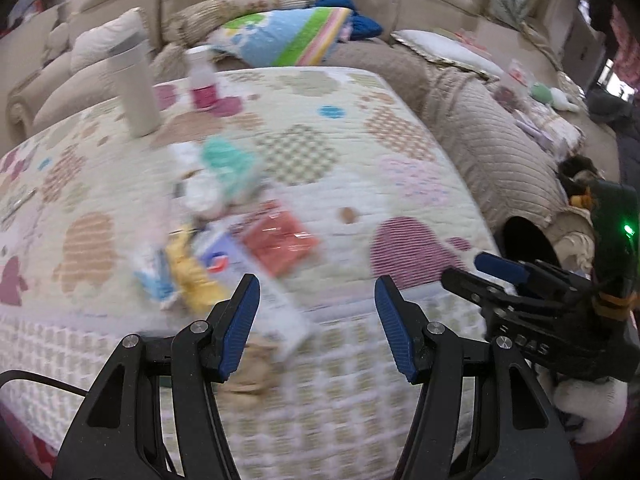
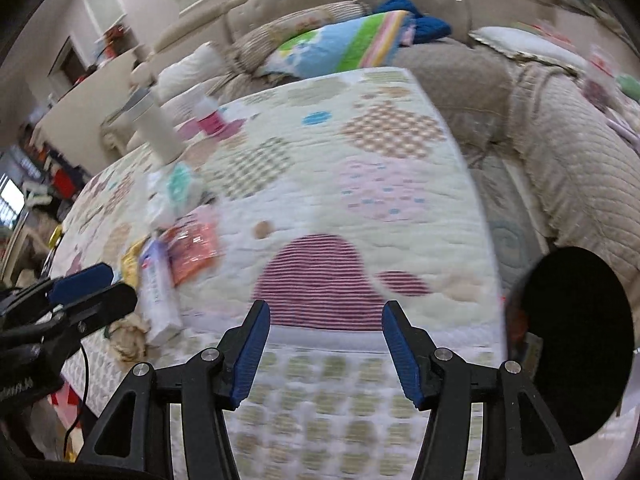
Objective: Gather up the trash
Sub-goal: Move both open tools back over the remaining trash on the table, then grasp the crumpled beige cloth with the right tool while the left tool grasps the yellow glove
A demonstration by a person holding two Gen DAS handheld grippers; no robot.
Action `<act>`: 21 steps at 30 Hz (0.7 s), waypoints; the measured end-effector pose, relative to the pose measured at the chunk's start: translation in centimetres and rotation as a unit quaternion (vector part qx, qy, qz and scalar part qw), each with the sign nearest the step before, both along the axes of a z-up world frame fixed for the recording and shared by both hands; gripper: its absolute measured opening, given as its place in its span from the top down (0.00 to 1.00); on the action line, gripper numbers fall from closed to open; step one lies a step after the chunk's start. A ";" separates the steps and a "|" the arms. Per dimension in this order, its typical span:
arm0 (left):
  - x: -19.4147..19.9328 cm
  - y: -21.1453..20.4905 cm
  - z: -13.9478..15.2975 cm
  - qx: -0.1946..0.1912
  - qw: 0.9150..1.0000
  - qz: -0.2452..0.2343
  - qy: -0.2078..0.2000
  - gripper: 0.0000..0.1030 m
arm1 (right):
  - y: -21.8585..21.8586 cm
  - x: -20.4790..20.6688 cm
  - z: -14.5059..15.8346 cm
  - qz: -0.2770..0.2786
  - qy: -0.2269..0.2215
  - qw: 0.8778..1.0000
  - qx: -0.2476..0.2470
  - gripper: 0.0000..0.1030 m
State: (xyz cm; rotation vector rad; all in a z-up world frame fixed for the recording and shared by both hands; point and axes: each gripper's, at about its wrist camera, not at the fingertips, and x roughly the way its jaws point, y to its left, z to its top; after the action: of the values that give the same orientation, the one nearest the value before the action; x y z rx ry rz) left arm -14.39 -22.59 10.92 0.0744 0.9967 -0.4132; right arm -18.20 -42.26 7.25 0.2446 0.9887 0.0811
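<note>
A quilted table cover point(image 1: 304, 128) carries a tall white tumbler point(image 1: 134, 88) and a small pink-labelled bottle point(image 1: 202, 80) at its far side, with a beige sofa point(image 1: 492, 152) beyond and a black bin point(image 2: 576, 340) off its right edge. The trash pile point(image 1: 224, 236) lies left of the cover's centre, nearer than the tumbler; its long white-and-purple wrapper point(image 2: 158, 300) runs lengthwise toward the cover's near edge, beside an orange packet point(image 1: 280, 240), blurred. The left gripper point(image 1: 316, 320) and right gripper point(image 2: 324, 344) both hang released, jaws spread, grasping nothing, at the near edge.

Only partly legible txt: "DAS" on right gripper point(image 1: 500, 276) body; trash labels too blurred.
</note>
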 end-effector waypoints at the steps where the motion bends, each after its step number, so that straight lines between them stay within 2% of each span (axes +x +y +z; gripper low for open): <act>1: 0.2 1.0 -0.1 0.003 1.000 0.009 0.001 0.43 | 0.9 0.2 -0.1 0.012 0.002 1.000 0.003 0.46; 6: 1.4 6.5 -1.0 0.016 0.998 0.061 0.007 0.43 | 5.5 0.6 -0.6 0.074 0.013 0.997 0.026 0.46; 12: 2.5 11.1 -1.7 0.022 0.994 0.109 0.011 0.43 | 10.9 0.7 -0.2 0.145 -0.003 0.988 0.045 0.46; 17: 3.2 13.4 -2.0 0.017 0.991 0.133 0.017 0.43 | 15.3 1.4 -0.8 0.195 -0.007 0.980 0.037 0.46; 21: 3.5 14.2 -2.4 0.019 0.990 0.138 0.021 0.43 | 17.8 2.0 -2.1 0.219 0.001 0.975 0.031 0.52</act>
State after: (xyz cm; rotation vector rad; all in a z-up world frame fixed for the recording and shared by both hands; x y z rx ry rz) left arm -10.89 -8.44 8.48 -0.0383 1.0406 -0.1424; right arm -16.25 -24.49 5.11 0.0798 1.0299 0.5161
